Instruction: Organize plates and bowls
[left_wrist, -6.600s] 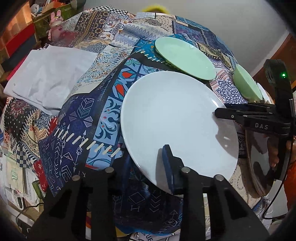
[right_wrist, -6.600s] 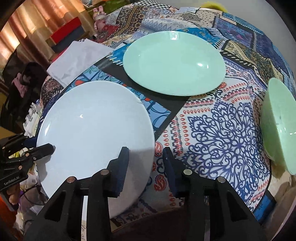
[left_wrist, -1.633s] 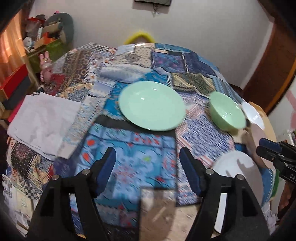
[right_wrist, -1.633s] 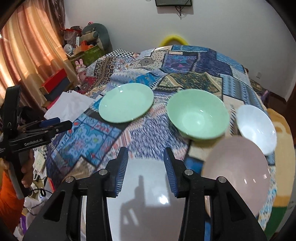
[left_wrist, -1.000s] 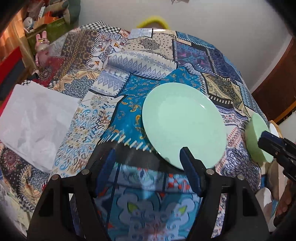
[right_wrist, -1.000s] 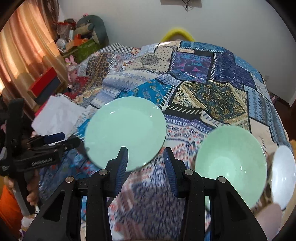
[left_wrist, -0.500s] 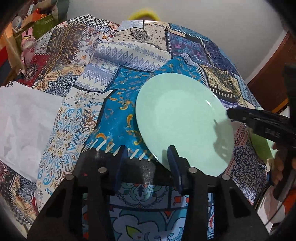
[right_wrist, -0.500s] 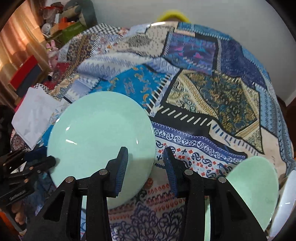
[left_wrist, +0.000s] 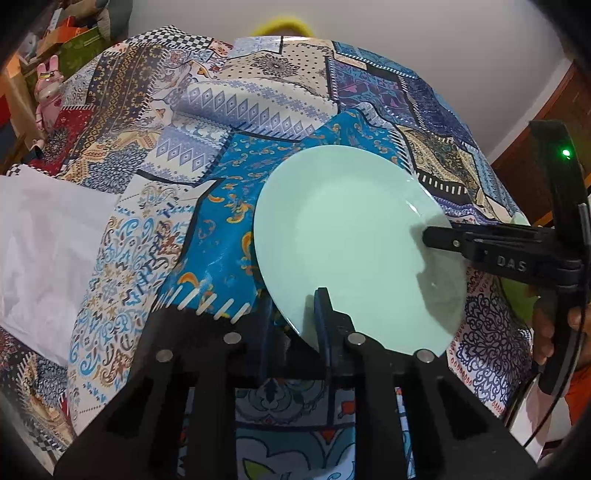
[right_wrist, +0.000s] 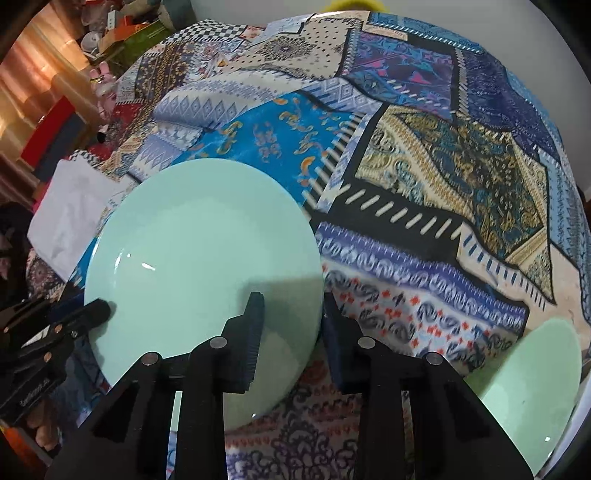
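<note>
Patchwork-patterned tablecloth covering the table, white wall behind, folded white cloth at its left edge; left gripper narrowed, jaws astride the near rim of the round pale-green plate, lying flat on the cloth; right gripper likewise straddling the opposite rim; firm pinching cannot be confirmed; pale-green bowl to the right.

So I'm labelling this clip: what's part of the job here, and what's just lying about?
Job: green plate, green bowl, left gripper, right gripper.

Lying about: white cloth, pink rabbit toy, patchwork tablecloth.
</note>
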